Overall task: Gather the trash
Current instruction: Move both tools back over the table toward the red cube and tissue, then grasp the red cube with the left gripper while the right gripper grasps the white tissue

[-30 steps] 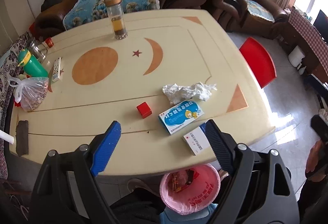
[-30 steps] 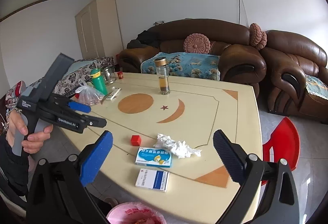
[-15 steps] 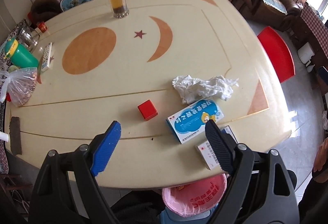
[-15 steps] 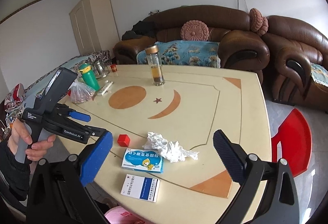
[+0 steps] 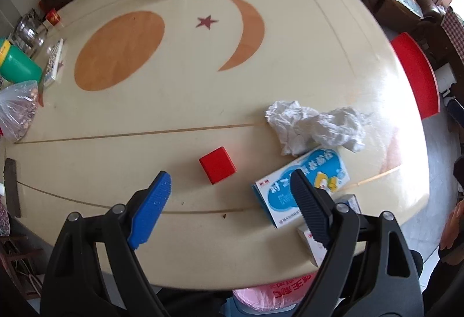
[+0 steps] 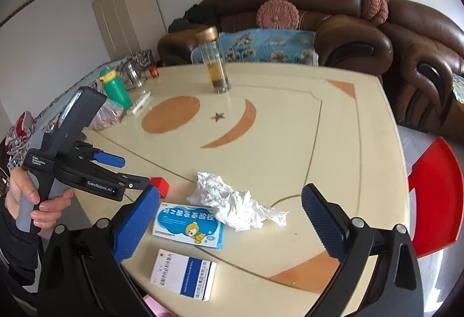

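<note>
Left claw, jaws apart, hovers level above the tabletop's near edge, facing the red cube. Right claw, also spread, hangs over the blue box, white box and tissue nearby.

A: What carries it all?

B: A cream table inlaid with an orange disc, a star and a crescent.

A: What lies near the front edge?

B: A red cube; right of it a blue box with crumpled tissue touching its far side. A white box sits nearest the edge, just beside the blue one.

A: And the far side?

B: A glass bottle stands upright beyond the star. At the left edge are a green bottle, a clear jar, a plastic bag, a small red-capped jar and a flat white pack.
</note>
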